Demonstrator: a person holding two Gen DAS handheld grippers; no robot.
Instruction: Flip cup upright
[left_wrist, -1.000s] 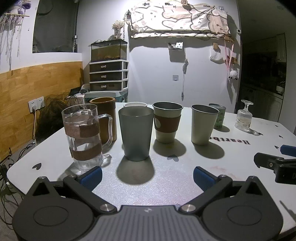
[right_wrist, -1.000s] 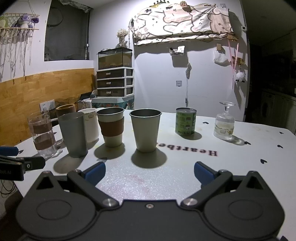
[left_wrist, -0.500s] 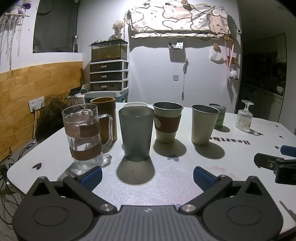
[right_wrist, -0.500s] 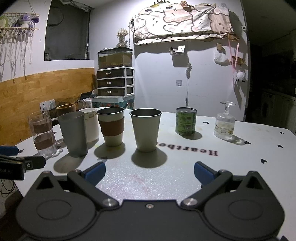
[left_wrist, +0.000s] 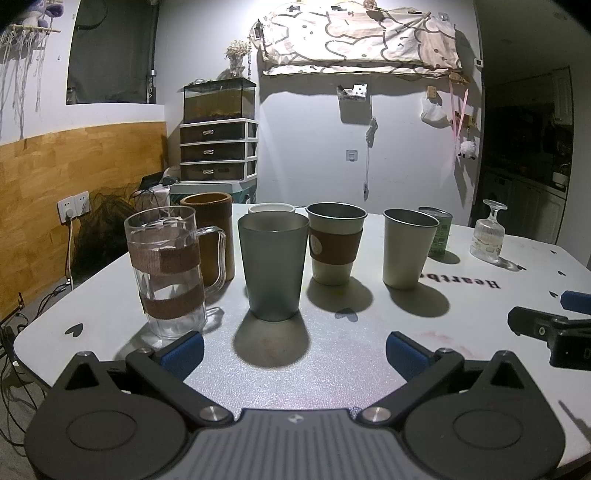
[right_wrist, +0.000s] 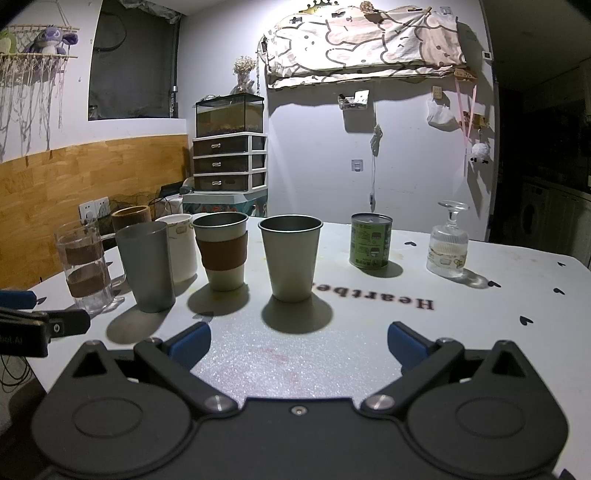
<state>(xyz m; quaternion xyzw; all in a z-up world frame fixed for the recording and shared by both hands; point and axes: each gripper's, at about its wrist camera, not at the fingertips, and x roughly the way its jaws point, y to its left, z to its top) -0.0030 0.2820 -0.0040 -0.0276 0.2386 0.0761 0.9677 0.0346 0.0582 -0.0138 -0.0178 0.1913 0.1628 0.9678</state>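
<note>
1. Hovering low over the near edge of the white table (right_wrist: 498, 280), the right gripper (right_wrist: 297, 341) is spread wide and holds nothing; the left gripper (left_wrist: 293, 349) is likewise released.
2. At twelve o'clock stand upright cups, mouths up: steel tumbler (right_wrist: 291, 256) and sleeved cup (right_wrist: 222, 251).
3. At one o'clock, far right, the stemmed glass (right_wrist: 447, 242) sits rim-down, foot up, likely the cup to flip.
4. It stands apart from the green can (right_wrist: 370, 240), leaving approach room.

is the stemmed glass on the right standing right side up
No, the stemmed glass stands upside down on the table, foot up and bowl down.
</note>
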